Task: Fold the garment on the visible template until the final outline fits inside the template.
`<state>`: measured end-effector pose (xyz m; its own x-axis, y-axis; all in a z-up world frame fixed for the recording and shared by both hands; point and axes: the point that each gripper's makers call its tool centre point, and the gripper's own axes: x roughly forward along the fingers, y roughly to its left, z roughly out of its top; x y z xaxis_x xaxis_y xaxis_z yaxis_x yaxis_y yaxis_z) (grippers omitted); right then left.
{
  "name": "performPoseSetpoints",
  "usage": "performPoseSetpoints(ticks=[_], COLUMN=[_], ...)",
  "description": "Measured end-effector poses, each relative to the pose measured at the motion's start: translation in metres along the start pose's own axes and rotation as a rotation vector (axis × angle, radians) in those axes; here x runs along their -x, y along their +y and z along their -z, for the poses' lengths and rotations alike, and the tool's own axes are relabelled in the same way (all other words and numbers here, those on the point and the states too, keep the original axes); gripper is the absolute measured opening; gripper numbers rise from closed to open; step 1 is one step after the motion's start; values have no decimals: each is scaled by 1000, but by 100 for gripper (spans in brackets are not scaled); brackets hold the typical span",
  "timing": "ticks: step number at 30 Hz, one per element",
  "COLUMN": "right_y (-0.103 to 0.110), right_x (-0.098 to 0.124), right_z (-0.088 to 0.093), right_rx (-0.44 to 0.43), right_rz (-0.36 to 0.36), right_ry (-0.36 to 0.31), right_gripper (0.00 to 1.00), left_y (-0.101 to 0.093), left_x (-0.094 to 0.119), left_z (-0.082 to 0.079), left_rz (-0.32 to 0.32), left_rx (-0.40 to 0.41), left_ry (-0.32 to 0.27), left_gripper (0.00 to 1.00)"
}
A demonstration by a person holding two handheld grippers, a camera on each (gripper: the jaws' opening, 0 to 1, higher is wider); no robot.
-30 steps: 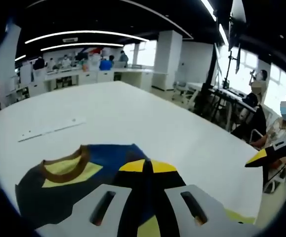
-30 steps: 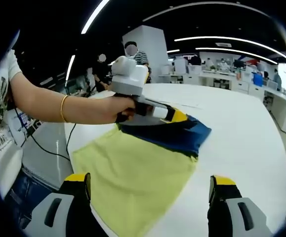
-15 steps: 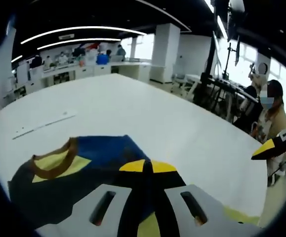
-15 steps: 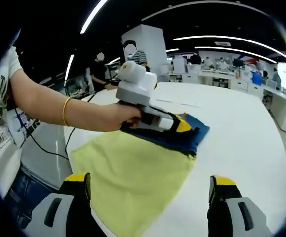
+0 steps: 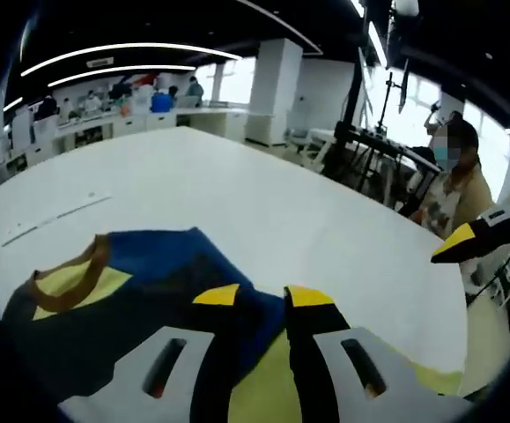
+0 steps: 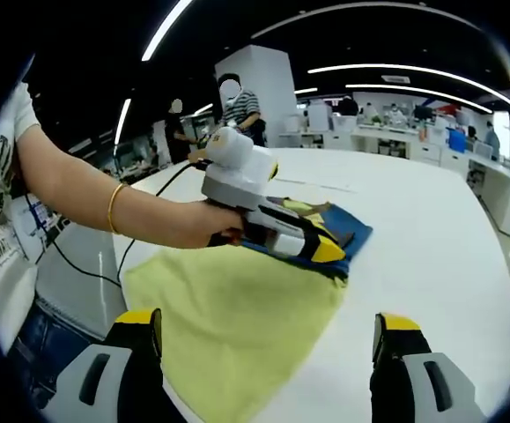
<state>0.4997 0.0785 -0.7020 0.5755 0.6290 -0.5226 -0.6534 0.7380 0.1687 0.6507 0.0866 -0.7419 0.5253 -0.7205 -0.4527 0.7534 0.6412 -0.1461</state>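
Note:
A garment lies on the white table (image 6: 448, 229). It is pale yellow (image 6: 237, 308) with a navy blue part (image 6: 350, 234) folded over at its far end. In the left gripper view the navy part (image 5: 140, 273) shows a brown collar (image 5: 61, 284). My left gripper (image 5: 262, 298) rests low over the navy fold with its jaws a little apart, blue and yellow cloth showing in the gap. It appears as the left gripper (image 6: 323, 252) held by a hand in the right gripper view. My right gripper (image 6: 269, 324) stands wide open over the yellow cloth's near edge, holding nothing; one fingertip (image 5: 466, 242) enters from the right.
A thin white strip (image 5: 56, 220) lies on the table beyond the garment. The table edge runs close on the person's side, with a cable (image 6: 87, 264) hanging there. People and a tripod stand (image 5: 373, 132) are past the far edge. Desks line the back of the room.
My left gripper's jaws were shut together on the cloth and now stand slightly apart. In the right gripper view it has moved toward the near right edge of the navy fold.

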Motion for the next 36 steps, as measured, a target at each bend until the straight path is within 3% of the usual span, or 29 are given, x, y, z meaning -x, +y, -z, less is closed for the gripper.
performPoseSetpoints(ticks=[8,17,24,36], right_y=[-5,-22,-25,-30], right_x=[-4,-6,-9,-15], right_z=[-3,-8,-11,-14], right_rx=[-4,-25,-17,-32], right_rz=[11,68,71,70], right_ry=[-12,-36,-34,-43], right_gripper=[97,90,87,78], left_y=[6,31,47,75], left_x=[23,60,88,144], left_z=[-14,-12,-7,17], left_rz=[-3,-61,-80,-124], left_rx=[-50,-47,-32,-45], left_ry=[-67,-106,-121,-96], left_gripper=[56,87,99,96])
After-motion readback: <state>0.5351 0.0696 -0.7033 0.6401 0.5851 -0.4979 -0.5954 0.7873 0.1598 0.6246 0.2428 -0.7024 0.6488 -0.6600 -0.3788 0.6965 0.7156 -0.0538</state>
